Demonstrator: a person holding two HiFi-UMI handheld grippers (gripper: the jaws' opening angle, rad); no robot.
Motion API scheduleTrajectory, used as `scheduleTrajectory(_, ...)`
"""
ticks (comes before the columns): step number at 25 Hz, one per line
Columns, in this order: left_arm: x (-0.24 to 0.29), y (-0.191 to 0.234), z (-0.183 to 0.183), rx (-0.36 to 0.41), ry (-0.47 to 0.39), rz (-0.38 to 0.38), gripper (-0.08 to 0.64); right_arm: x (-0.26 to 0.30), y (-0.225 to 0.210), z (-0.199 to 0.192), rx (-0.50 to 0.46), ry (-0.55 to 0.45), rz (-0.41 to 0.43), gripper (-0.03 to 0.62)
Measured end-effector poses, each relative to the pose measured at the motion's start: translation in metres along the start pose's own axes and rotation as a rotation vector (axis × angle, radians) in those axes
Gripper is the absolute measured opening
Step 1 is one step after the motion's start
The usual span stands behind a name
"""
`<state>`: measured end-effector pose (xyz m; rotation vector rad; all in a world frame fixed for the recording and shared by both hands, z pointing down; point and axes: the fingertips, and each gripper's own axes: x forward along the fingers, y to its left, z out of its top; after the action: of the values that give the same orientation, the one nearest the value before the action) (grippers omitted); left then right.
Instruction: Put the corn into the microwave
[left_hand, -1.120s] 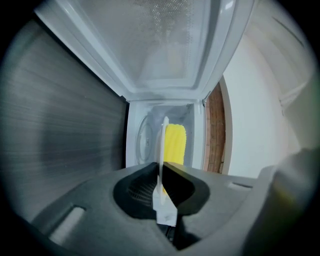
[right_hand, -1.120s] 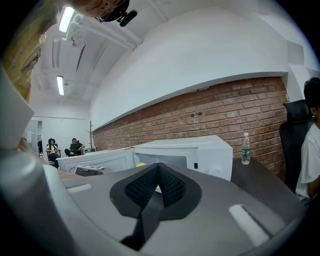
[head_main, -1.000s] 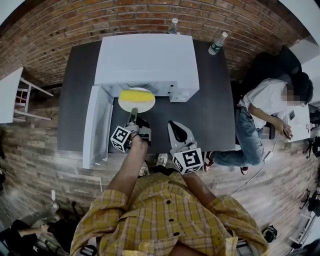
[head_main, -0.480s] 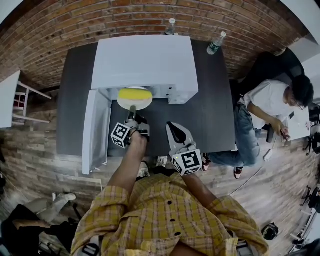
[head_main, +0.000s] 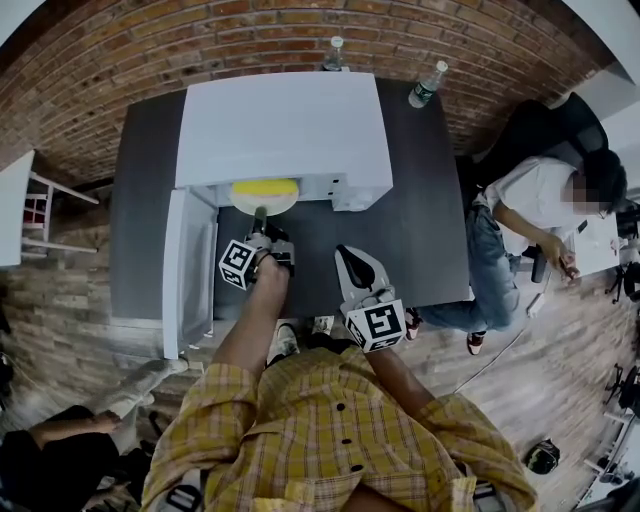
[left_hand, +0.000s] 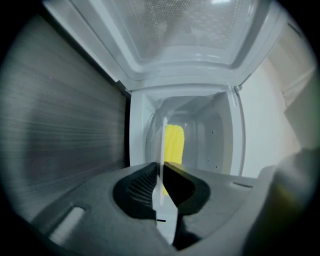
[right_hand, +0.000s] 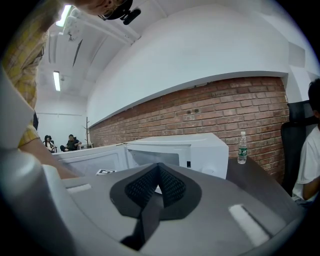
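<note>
The white microwave (head_main: 285, 125) stands on the dark table (head_main: 425, 235) with its door (head_main: 188, 270) swung open to the left. A yellow corn cob (head_main: 264, 187) lies on a white plate (head_main: 262, 200) that sits partly inside the cavity. My left gripper (head_main: 260, 216) grips the plate's near rim, and its jaws are opening with the rim between them. In the left gripper view the plate (left_hand: 163, 145) shows edge-on between the jaws of the left gripper (left_hand: 161, 172), with the corn (left_hand: 174, 145) beyond it inside the oven. My right gripper (head_main: 347, 256) hovers shut and empty over the table, right of the left one, and its jaws meet in the right gripper (right_hand: 157, 189) view.
Two water bottles (head_main: 427, 86) (head_main: 333, 54) stand at the table's far edge by the brick wall. A person (head_main: 540, 225) sits on a chair at the right of the table. A white table (head_main: 15, 190) stands at the far left.
My left gripper has pushed the plate with the corn forward, so more of the plate now lies under the microwave's top. The right gripper has stayed where it was.
</note>
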<state>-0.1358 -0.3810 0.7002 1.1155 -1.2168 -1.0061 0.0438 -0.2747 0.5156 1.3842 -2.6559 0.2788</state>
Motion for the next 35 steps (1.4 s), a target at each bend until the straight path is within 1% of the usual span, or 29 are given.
scheduleTrajectory(5,0.011,0.008,0.001,-0.028,-0.014,0.020,0.041,0.003,-0.003,-0.001,-0.001,0.010,0.001,0.003)
scheduleTrajectory(9,0.017,0.008,0.003,-0.020,-0.009,0.023,0.041,0.003,-0.002,-0.003,0.000,0.018,0.006,0.003)
scheduleTrajectory(21,0.031,0.009,0.004,-0.034,-0.032,0.070,0.034,0.005,0.000,-0.004,-0.001,0.020,0.019,0.003)
scheduleTrajectory(25,0.035,0.011,0.003,-0.027,-0.030,0.083,0.034,0.005,0.000,-0.004,0.001,0.019,0.020,0.003)
scheduleTrajectory(31,0.038,0.010,0.005,-0.010,-0.040,0.123,0.032,0.003,-0.003,-0.003,0.001,0.019,0.013,0.003)
scheduleTrajectory(33,0.037,0.011,0.004,-0.012,-0.035,0.140,0.038,0.003,-0.002,-0.004,0.002,0.020,0.016,0.003)
scheduleTrajectory(35,0.036,0.012,0.003,-0.006,-0.023,0.154,0.072,0.003,-0.001,-0.004,0.002,0.021,0.019,0.003)
